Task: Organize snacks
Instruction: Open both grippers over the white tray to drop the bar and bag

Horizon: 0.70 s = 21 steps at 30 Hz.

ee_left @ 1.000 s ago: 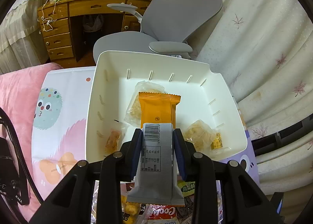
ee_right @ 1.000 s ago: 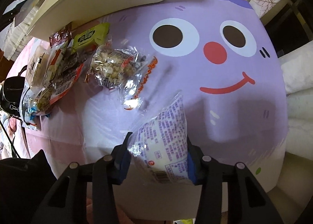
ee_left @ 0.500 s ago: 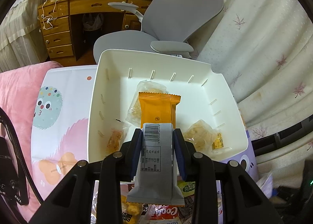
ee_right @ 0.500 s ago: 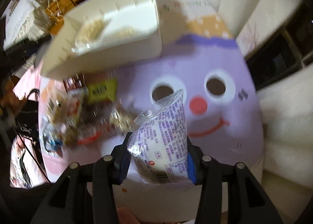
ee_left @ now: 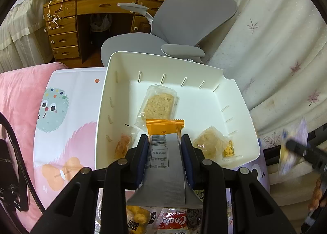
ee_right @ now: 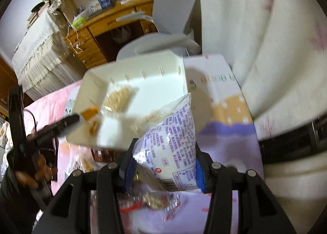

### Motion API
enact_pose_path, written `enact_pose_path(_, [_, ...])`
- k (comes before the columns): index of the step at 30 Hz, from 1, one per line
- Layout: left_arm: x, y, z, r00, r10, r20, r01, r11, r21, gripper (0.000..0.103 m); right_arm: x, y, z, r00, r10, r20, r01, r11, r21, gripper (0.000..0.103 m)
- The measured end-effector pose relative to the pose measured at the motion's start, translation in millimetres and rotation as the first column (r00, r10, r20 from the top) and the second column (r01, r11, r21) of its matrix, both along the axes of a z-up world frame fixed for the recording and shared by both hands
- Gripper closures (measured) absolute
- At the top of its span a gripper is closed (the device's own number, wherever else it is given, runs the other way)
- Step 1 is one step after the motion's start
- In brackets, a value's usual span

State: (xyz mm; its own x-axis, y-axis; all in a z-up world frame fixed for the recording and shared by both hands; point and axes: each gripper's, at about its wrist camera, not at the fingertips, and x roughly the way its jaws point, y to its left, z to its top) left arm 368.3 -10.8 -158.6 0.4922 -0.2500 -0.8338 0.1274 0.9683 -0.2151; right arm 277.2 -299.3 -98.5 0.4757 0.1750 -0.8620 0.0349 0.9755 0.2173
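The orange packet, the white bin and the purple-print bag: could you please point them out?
orange packet [ee_left: 164,128], left wrist view, its orange top.
white bin [ee_left: 163,58], left wrist view, far rim.
purple-print bag [ee_right: 173,148], right wrist view, printed face.

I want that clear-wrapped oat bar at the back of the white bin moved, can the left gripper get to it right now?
Probably not: the left gripper is shut on the orange snack pack, though the white bin is open-topped above the oat bar.

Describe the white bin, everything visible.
The white bin is an open-topped rectangular tub, plastic by the look, with short vertical slots along its inner walls and a notched far right corner. It sits on the cartoon-print cloth. Inside lie three clear-wrapped snacks: one at the middle back, one front left, one front right. The orange packet in the left gripper hangs over it.
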Motion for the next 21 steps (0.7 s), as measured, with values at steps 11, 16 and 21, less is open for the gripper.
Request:
enact_pose_path(11, [-18, -3, 16, 1.0, -0.019, 0.025, 0.018, 0.999, 0.039, 0.05, 28, 10, 25, 0.983, -0.048, 0.175, 0.059, 0.997, -0.058, 0.037])
enact_pose_path(16, [-31, 0, 23, 1.0, -0.014, 0.025, 0.013, 1.0, 0.008, 0.044, 19, 15, 26, 0.985, -0.04, 0.17, 0.047, 0.998, -0.037, 0.036])
enact_pose_path(21, [-47, 2, 27, 0.999, -0.014, 0.028, 0.014, 1.0, -0.003, 0.038, 4, 23, 23, 0.988, -0.03, 0.15, 0.035, 0.999, -0.031, 0.036])
